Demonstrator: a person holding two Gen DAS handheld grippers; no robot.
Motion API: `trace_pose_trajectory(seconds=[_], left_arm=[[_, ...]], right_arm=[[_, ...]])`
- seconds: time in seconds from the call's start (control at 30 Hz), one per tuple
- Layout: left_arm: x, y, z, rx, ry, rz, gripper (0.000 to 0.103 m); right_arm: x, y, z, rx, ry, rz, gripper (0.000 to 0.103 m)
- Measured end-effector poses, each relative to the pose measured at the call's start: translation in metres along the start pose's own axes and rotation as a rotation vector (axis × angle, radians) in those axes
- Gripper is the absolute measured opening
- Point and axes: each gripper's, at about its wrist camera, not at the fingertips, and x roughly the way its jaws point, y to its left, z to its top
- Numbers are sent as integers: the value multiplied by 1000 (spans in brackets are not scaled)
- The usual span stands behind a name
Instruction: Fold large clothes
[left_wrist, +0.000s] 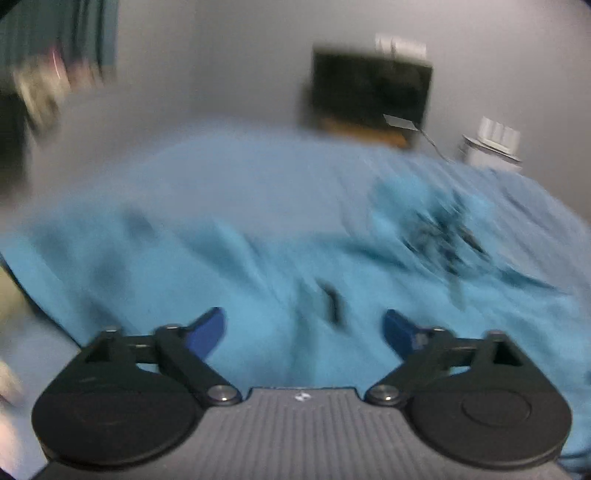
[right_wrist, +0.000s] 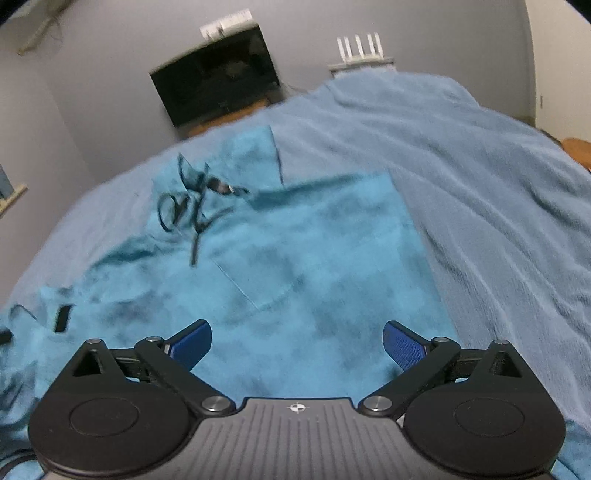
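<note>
The turquoise garment (right_wrist: 303, 258) lies spread on the bed (right_wrist: 480, 166), its black drawstring (right_wrist: 192, 210) on top. The left gripper (left_wrist: 304, 328) and the right gripper (right_wrist: 297, 341) hang above it, jaws released and holding nothing.

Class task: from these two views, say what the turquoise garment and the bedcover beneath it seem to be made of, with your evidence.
Garment: soft matte woven cloth, likely cotton; it creases and shows a stitched pocket. Bedcover: thicker, ribbed or textured fabric, perhaps terry; fine ridges.
</note>
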Motion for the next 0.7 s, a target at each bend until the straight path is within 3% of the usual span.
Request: trace_pose_trajectory(seconds=[0.07, 0.1, 0.27, 0.37, 0.47, 0.57, 0.7], left_arm=[[-6, 11, 12, 85, -93, 137, 103], [-5, 20, 18, 113, -108, 171, 103], [8, 89, 29, -12, -45, 209, 103], [18, 125, 26, -39, -16, 245, 103], [30, 161, 16, -94, -1, 263, 103], [43, 195, 1, -203, 35, 293, 103], [62, 238, -12, -294, 43, 366, 103]], right_arm=[[-9, 3, 3, -13, -49, 52, 103], [-14, 6, 6, -17, -77, 76, 103], [-35, 16, 21, -46, -168, 99, 103], [-46, 31, 30, -117, -240, -59, 103], [-51, 55, 31, -326, -353, -191, 103], [-49, 71, 31, -464, -329, -159, 103], [-33, 66, 30, -330, -197, 6, 103]])
